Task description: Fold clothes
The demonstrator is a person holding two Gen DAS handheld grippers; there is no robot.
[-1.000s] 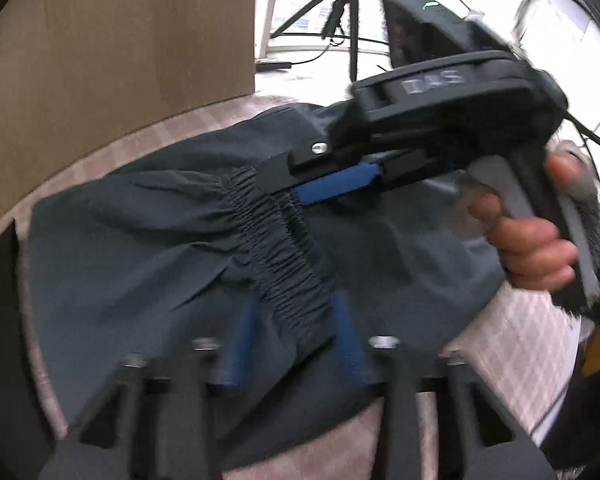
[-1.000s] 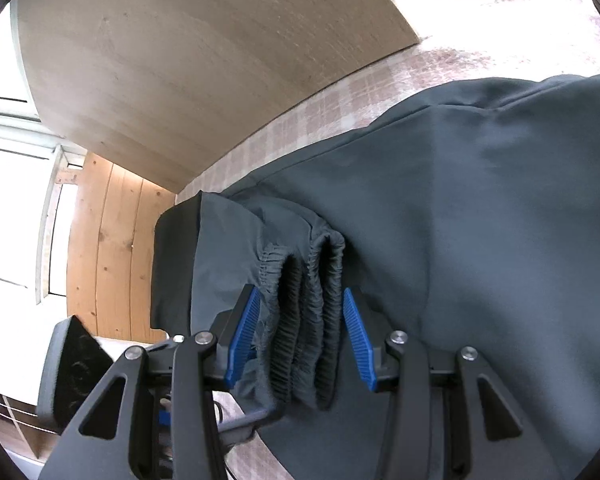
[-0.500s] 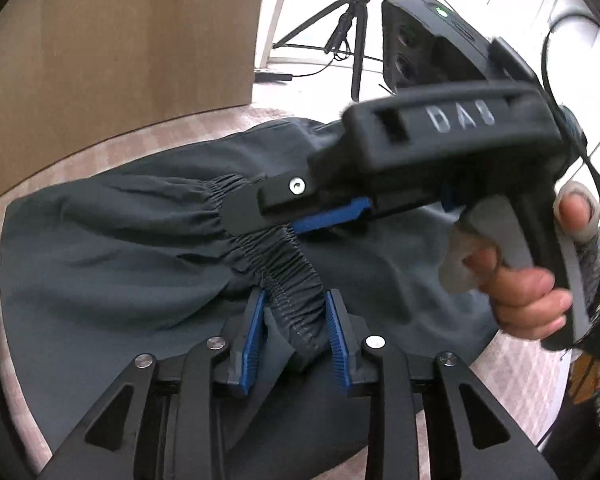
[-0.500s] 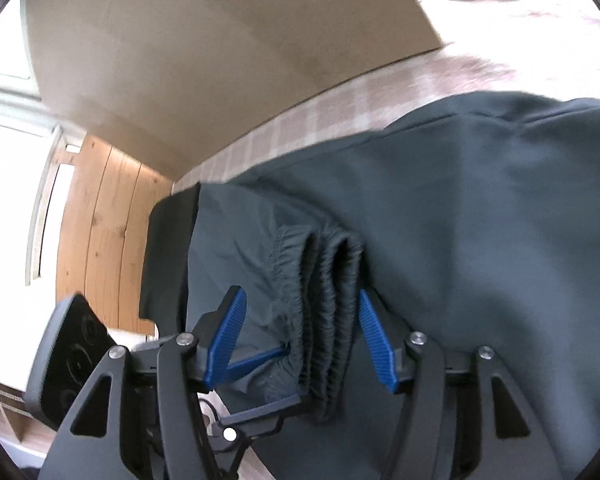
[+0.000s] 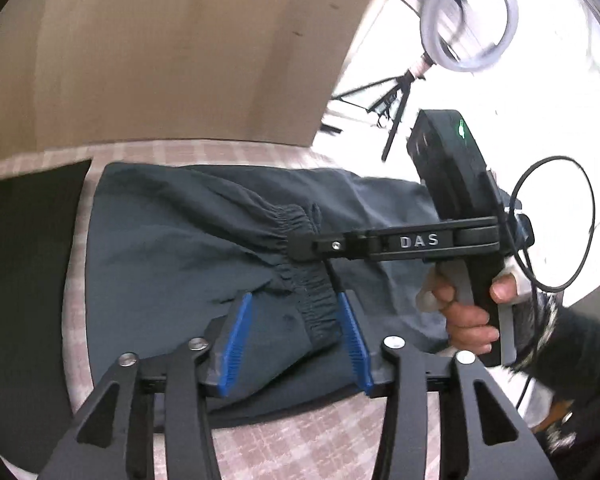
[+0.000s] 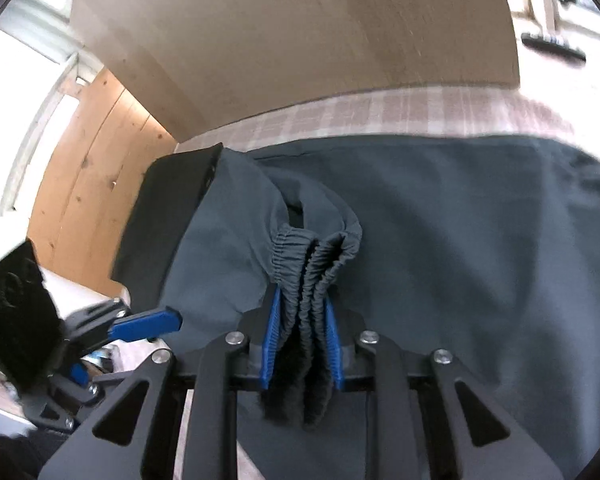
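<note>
Blue-padded right tool (image 6: 300,336) pinches the gathered waistband (image 6: 314,256); left tool (image 5: 294,340) is spread.

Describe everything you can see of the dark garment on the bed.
The garment is dark slate-grey, thin woven-looking fabric, lightly wrinkled, spread over a pink checked cover. Its gathered elastic band is bunched into folds. The right gripper is shut on that band, lifting it slightly. The left gripper stands open around another stretch of band, pads apart. A black cloth lies beside it.

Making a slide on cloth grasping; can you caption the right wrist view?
Right tool clamps the gathered elastic waistband of dark grey trousers on a checked cloth.
</note>
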